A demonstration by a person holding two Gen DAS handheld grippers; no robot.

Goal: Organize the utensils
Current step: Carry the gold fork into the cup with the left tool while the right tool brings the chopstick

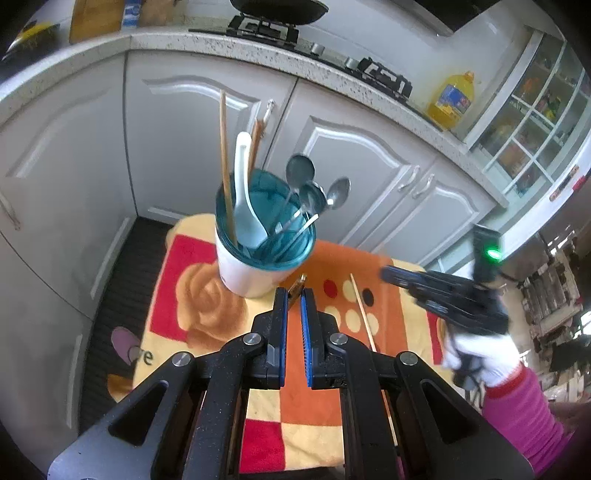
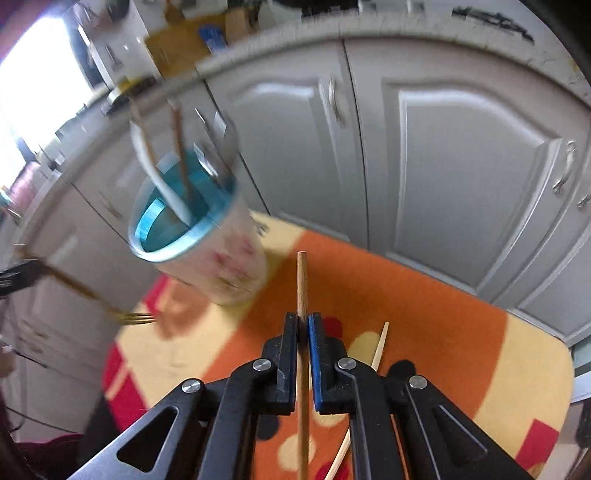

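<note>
While tilted downward, right gripper [image 2: 303, 325] seemingly clamped.

Grey panelled cabinet doors [image 1: 192, 147] are seen under a speckled counter [image 1: 258, 48]; a gas hob [image 1: 262, 27] and oil bottle [image 1: 452, 99] are set on it. Glazed cupboard [image 1: 528, 122] at right.

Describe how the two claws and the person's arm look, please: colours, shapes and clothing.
Both the left claw and the right claw are black, with flat fingers faced by ribbed blue pads and silver round pivot bolts on angular linkage arms with triangular cut-outs. The right unit carries a green light. The hand wears a white glove and a pink ribbed sleeve.
</note>
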